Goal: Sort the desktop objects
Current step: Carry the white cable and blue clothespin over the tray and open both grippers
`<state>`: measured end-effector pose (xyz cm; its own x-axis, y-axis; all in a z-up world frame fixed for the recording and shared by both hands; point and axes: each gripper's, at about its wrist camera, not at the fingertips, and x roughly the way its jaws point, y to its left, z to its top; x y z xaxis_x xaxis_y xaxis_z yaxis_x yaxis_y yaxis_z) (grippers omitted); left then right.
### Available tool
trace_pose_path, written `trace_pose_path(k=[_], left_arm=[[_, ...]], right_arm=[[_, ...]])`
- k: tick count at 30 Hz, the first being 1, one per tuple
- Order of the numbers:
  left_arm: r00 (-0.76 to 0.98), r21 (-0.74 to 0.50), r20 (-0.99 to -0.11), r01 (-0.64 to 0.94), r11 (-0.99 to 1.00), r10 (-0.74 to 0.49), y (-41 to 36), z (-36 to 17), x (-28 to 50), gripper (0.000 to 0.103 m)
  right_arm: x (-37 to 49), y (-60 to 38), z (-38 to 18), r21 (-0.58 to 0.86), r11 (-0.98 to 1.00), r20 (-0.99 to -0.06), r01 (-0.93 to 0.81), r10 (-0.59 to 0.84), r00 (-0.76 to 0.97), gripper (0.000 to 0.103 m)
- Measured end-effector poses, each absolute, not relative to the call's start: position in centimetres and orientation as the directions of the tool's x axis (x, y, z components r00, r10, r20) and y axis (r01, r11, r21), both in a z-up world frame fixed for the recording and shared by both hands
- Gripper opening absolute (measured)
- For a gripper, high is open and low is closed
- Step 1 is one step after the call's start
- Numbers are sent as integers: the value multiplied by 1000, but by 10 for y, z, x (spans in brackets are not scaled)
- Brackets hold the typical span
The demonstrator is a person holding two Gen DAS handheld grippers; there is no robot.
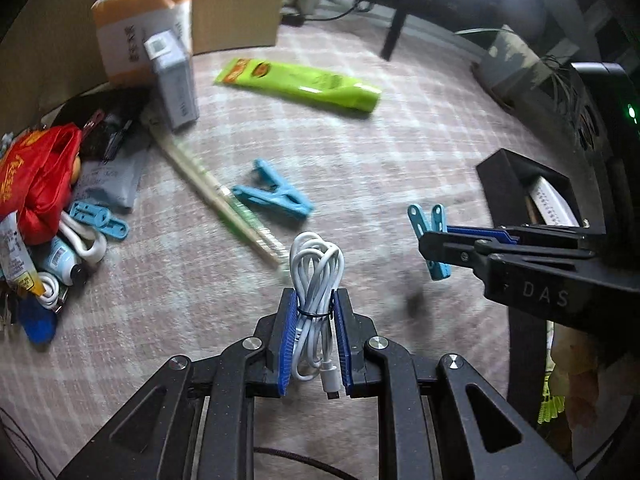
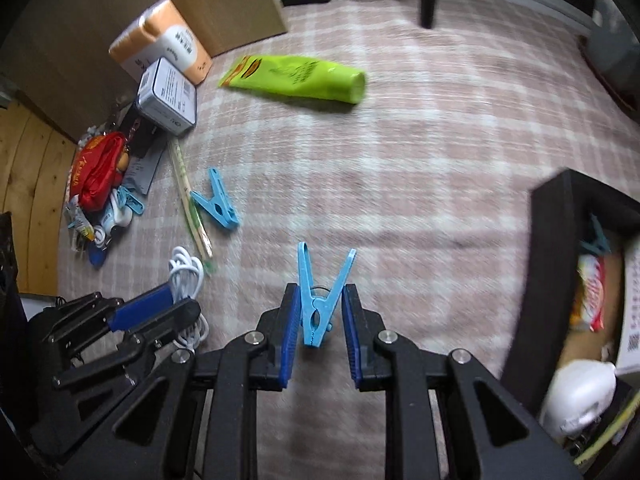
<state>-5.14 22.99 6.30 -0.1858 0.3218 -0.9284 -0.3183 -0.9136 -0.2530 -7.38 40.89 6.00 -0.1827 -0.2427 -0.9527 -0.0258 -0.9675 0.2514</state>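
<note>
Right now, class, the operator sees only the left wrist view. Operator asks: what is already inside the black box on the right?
Observer: The black box holds a blue clothespin.
Operator: Anything else?
Observer: A red and yellow packet lies below it in the right wrist view.
Operator: And nearer the camera?
Observer: A white rounded object, blurred.
</note>
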Motion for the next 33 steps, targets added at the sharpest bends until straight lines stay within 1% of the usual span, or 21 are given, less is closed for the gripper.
trace_pose_path(k=[4,5,7,15,24,29,33], left_arm=[[-183,-266,-921,-348,-899,343,245,72,-45,17],[-179,-274,-918,-361,-891,355,250,76,-42,17],[-173,-285,-912,-386,-877,373,263,81,-39,17],[-118,-329,-891,-501,-800,439,321,105,-10,17],[-33,-362,-866,-648,-670,499,403,129,34,17],[13,-362,-865,-706,-608,501,440,131,58,17],[42,-368,-867,-727,-579,497,457,128,72,17]], right_arm=[[-48,436,76,256,-966,-946,-43,-241,-218,21],[-49,429,75,254,-966,-945,-47,-238,-225,21],[-30,451,91,255,-965,-942,-63,-234,-240,21],[10,515,110,241,-954,-939,-176,-184,-290,21],[71,590,118,214,-919,-942,-332,-103,-320,21],[98,621,115,214,-884,-944,-415,-79,-320,21],[109,631,113,215,-870,-945,-445,-69,-320,21]])
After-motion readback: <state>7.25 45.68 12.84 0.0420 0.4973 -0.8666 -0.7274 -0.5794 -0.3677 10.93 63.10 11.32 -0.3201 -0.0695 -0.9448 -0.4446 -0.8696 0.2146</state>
